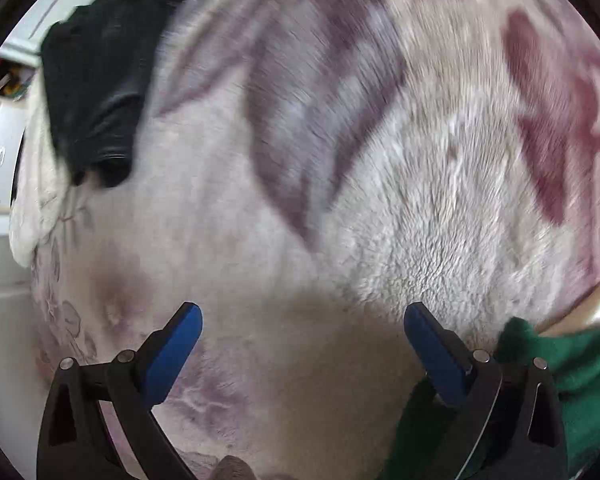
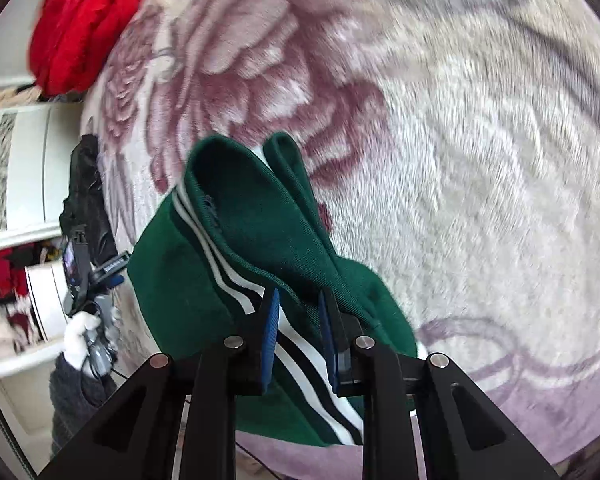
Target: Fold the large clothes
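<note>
A dark green garment (image 2: 188,280) with white and black stripes lies bunched on a floral fleece blanket (image 2: 460,160), one fold standing up. My right gripper (image 2: 299,334) hangs right over it. Its blue pads stand a little apart, with the striped band and a green fold in the gap, and I see neither pad pressing. In the left wrist view my left gripper (image 1: 304,332) is spread wide open above bare blanket (image 1: 420,200), holding nothing. The green garment's edge (image 1: 572,372) shows beside its right finger.
A black garment (image 1: 96,88) lies at the blanket's far left edge and a red cloth (image 2: 84,24) at its top left corner. White cabinets and shelves (image 2: 24,168) stand beyond the bed's left side. A white-gloved hand (image 2: 80,332) holds the other gripper there.
</note>
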`<action>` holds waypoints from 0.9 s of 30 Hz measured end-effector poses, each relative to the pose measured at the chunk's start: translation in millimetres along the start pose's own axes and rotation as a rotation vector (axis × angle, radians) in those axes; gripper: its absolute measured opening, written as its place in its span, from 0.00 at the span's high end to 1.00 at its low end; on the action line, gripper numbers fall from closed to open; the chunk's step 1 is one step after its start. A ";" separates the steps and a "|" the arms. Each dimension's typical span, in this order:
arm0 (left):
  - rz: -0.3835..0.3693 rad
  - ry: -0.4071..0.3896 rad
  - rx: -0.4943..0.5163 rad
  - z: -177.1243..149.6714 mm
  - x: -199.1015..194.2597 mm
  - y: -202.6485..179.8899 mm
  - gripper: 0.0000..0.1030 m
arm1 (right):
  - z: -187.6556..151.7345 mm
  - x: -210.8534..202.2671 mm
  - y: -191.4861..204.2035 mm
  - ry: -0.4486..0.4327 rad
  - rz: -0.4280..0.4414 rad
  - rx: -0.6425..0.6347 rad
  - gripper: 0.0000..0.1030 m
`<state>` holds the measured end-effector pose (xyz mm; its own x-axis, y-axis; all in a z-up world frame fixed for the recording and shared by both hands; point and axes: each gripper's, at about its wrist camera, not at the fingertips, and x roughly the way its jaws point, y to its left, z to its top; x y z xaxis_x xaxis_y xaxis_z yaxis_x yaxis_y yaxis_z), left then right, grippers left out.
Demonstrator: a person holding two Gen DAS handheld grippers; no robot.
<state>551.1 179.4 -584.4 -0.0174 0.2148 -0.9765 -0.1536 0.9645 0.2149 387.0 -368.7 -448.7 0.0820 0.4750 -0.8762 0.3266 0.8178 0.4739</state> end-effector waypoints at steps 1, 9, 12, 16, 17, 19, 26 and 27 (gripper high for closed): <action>-0.033 -0.037 -0.044 -6.6 -13.7 12.2 0.00 | -0.5 -5.0 -0.4 -0.015 -0.017 -0.027 0.59; -0.474 -0.075 -0.208 -104.4 -43.0 48.9 0.00 | 7.6 20.2 16.3 0.051 -0.057 -0.257 0.19; -0.555 0.014 -0.211 -137.2 -19.9 38.7 0.00 | 11.9 50.0 14.3 0.132 -0.011 -0.320 0.18; -0.726 0.079 -0.207 -169.2 1.4 25.6 0.00 | 15.0 77.0 4.7 0.201 -0.007 -0.389 0.08; -0.765 0.072 -0.201 -172.9 2.6 23.6 0.00 | 18.3 79.9 -1.0 0.205 0.000 -0.385 0.04; -0.819 0.065 -0.185 -172.5 3.9 21.0 0.00 | 25.5 85.1 -12.6 0.233 0.054 -0.359 0.03; -0.972 0.054 -0.066 -153.1 10.8 -8.1 0.00 | 48.8 121.4 -45.0 0.414 0.278 -0.289 0.00; -0.966 0.047 -0.054 -150.4 10.5 -10.6 0.00 | 52.1 124.5 -45.5 0.433 0.293 -0.296 0.00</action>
<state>404.0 148.3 -599.4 0.1007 -0.6744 -0.7315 -0.1680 0.7132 -0.6806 431.4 -363.7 -583.9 -0.2827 0.7328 -0.6189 0.0669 0.6587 0.7494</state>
